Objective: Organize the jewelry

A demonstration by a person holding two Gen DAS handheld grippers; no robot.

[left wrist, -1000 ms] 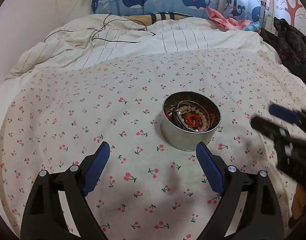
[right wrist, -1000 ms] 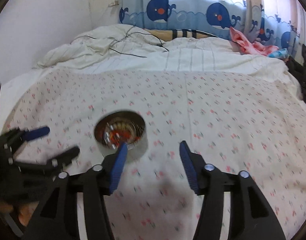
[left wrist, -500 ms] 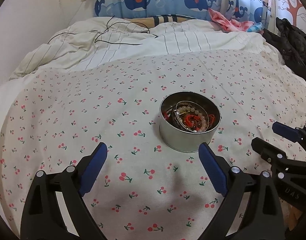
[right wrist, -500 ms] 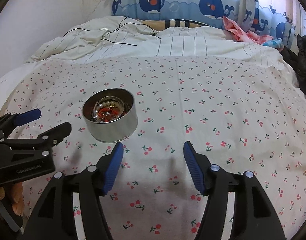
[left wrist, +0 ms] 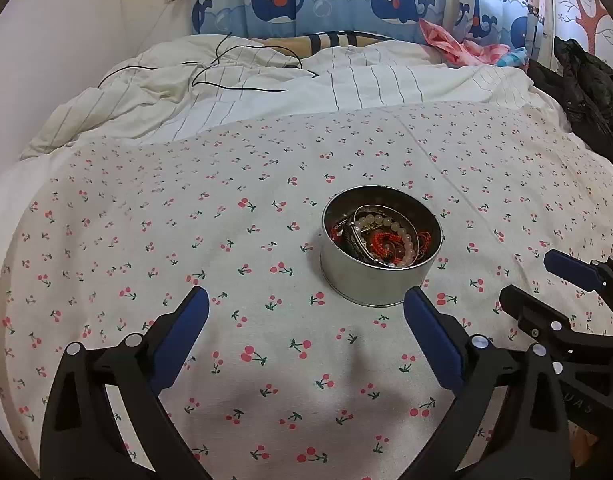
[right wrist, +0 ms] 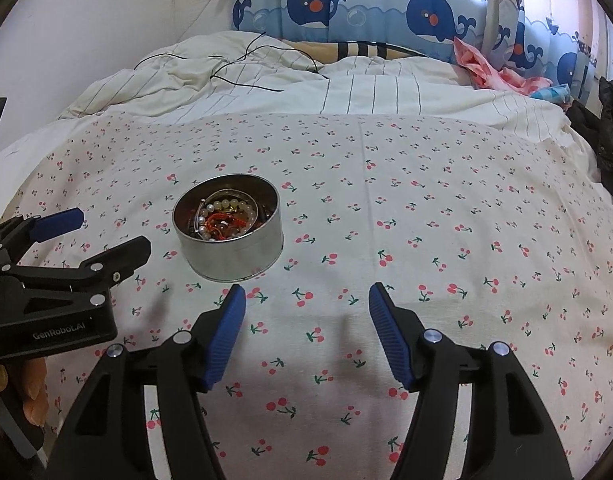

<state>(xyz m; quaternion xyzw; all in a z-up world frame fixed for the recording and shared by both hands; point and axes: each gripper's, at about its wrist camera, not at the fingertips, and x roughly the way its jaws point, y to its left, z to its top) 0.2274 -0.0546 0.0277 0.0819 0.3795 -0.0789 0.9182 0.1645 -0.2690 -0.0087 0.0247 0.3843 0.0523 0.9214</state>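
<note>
Two tools hang over the bed, and the coming move turns on how each stands to the one round, shallow silver metal tin (left wrist: 380, 276) of tangled jewelry. Starting at the left, the left tool (left wrist: 304, 322) has its blue-padded jaws opening to a wide spread with nothing between them; in its own view the tin sits ahead and a little to the right, its near wall just beyond the right-hand fingertip (left wrist: 416, 300) and apart from it. The tin stands upright on the cherry-printed white bedsheet (left wrist: 186, 220), open at the top, and inside lie a pale bead bracelet (left wrist: 386, 226), a red cord bracelet (left wrist: 380, 242) and metal bangles heaped over one another; being round, it offers no long axis to line up with, so the approach is a matter of side, not of turn. Further right, the right tool (right wrist: 306, 300) is moderately spread and also empty; from its camera the tin (right wrist: 230, 252) lies ahead and to the left, near the left-hand fingertip (right wrist: 236, 298). So the tin sits between the two tools, both angled down at it. I judge the left tool slightly better lined up to steady the tin's wall, leaving the right to reach over the rim for a piece.
</note>
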